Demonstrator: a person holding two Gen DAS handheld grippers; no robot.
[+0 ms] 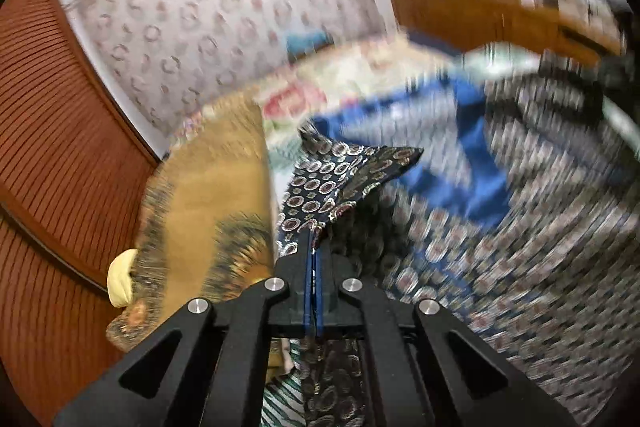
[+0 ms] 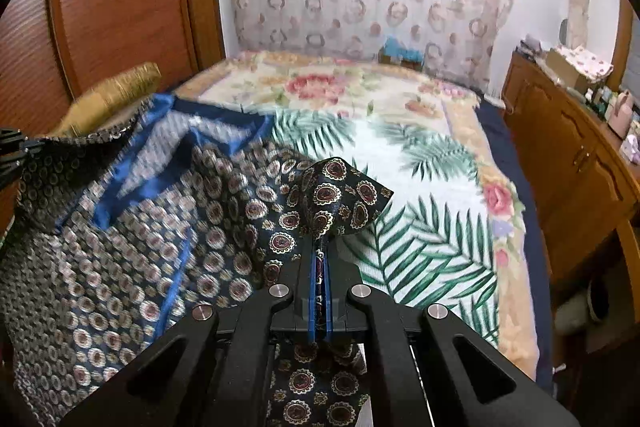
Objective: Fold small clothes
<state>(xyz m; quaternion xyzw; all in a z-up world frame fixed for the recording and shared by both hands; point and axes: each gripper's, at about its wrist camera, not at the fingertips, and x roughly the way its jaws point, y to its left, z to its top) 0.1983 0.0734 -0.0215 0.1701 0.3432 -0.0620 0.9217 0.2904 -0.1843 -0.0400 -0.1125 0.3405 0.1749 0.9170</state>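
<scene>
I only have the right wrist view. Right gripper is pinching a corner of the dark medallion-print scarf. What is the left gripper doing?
Observer: The left gripper is shut on another corner of the same dark medallion-print scarf with blue border.
Operator: Anything beside it that I can't see?
Observer: A pale yellow bundle lies at the edge of the mustard patterned cushion.
Operator: Is my end secure?
Observer: The right gripper is shut on its corner, cloth poking out above.
</scene>
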